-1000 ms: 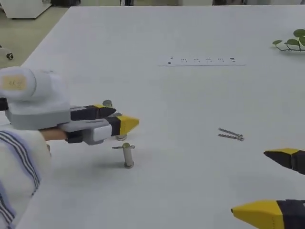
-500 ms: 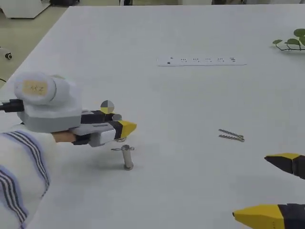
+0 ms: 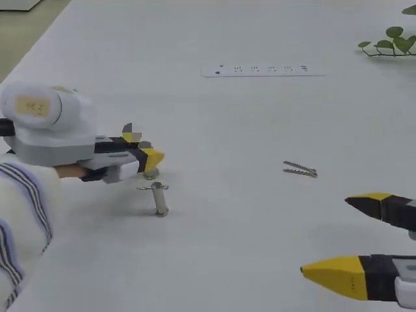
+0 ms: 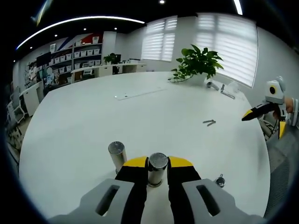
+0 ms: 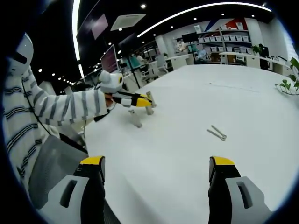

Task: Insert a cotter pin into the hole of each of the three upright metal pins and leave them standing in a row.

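Note:
My left gripper point(image 3: 151, 156) is shut on an upright metal pin point(image 4: 158, 169), whose base point(image 3: 151, 173) stands on the white table point(image 3: 247, 123). A second bare pin point(image 4: 117, 154) stands just left of the jaws in the left gripper view. A third pin point(image 3: 158, 198), with a cotter pin through its top, stands just in front of the held one. Two loose cotter pins point(image 3: 299, 169) lie side by side mid-table. My right gripper point(image 3: 331, 237) hovers open at the lower right, far from the pins, with nothing between its fingers.
A printed paper strip point(image 3: 262, 70) lies flat at the far middle of the table. A leafy plant point(image 3: 390, 42) sits at the far right. The table's left edge point(image 3: 26, 58) runs close to my left gripper.
My left gripper's jaws, apart a second ago, have closed around the upright pin. The head camera has shifted, so everything sits a little lower left. The right gripper has held its place.

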Demonstrator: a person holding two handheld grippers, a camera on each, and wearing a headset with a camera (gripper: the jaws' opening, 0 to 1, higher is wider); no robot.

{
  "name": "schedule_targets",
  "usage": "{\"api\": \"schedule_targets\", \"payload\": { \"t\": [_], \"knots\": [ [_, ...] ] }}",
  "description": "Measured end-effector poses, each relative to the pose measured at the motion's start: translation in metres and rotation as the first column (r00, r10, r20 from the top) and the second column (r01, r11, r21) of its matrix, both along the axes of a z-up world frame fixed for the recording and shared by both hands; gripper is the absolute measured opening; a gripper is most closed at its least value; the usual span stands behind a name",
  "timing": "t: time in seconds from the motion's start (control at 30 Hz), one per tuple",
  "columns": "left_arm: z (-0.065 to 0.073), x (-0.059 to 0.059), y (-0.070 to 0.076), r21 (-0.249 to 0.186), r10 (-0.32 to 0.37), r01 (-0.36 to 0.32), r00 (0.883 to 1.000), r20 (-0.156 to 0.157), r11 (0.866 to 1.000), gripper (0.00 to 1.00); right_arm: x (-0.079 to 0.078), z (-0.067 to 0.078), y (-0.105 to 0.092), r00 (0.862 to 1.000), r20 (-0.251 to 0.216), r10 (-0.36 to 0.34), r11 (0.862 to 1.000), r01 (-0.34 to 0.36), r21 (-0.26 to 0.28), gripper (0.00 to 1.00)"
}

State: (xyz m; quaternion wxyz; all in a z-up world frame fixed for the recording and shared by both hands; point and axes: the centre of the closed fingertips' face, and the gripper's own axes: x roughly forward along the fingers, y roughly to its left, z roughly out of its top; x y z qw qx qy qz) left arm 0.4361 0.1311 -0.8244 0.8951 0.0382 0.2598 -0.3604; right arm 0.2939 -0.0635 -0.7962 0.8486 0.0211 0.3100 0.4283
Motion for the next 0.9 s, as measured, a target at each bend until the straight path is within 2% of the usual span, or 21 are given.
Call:
{"api": "schedule_targets", "payload": {
  "t": [0.07, 0.13, 0.23, 0.4, 0.57, 0.6, 0.67, 0.8, 0.9],
  "knots": [
    [0.0, -0.001, 0.001, 0.001, -0.005, 0.005, 1.0, -0.003, 1.0, 0.14, 0.0, -0.001, 0.0, 1.0, -0.003, 0.0, 1.0, 0.0, 0.0, 0.93],
    [0.0, -0.002, 0.002, -0.021, -0.001, 0.0, 1.0, -0.022, 1.0, 0.13, 0.0, -0.001, 0.001, 1.0, -0.004, 0.001, 1.0, -0.001, 0.001, 0.93],
    [0.0, -0.002, 0.002, -0.005, -0.013, 0.013, 1.0, -0.005, 1.0, 0.13, 0.0, -0.001, 0.003, 1.0, -0.007, 0.008, 1.0, -0.008, 0.002, 0.93],
    [0.001, -0.001, 0.004, 0.001, -0.001, 0.001, 1.0, 0.005, 1.0, 0.11, 0.0, -0.001, 0.004, 1.0, -0.008, 0.015, 1.0, -0.015, 0.0, 0.92],
    [0.002, -0.005, 0.002, 0.038, -0.029, 0.028, 0.999, 0.022, 0.999, 0.11, 0.001, 0.002, 0.004, 1.0, -0.001, 0.017, 1.0, -0.017, 0.003, 0.92],
    [0.004, -0.005, 0.003, 0.051, -0.03, 0.028, 0.999, 0.041, 0.998, 0.11, 0.002, 0.003, 0.004, 1.0, 0.001, 0.017, 1.0, -0.017, 0.0, 0.92],
    [0.011, -0.002, 0.005, 0.021, -0.002, 0.001, 0.999, 0.04, 1.0, 0.11, 0.002, 0.004, 0.003, 1.0, 0.005, 0.018, 1.0, -0.018, -0.001, 0.92],
    [0.03, -0.002, 0.007, 0.008, -0.008, 0.007, 0.997, 0.071, 1.0, 0.11, 0.001, 0.006, 0.002, 1.0, 0.01, 0.017, 1.0, -0.017, -0.001, 0.92],
    [0.043, -0.006, 0.007, -0.009, -0.026, 0.027, 0.996, 0.08, 1.0, 0.11, 0.001, 0.006, 0.003, 1.0, 0.014, 0.019, 1.0, -0.019, -0.001, 0.92]
  ]
}}
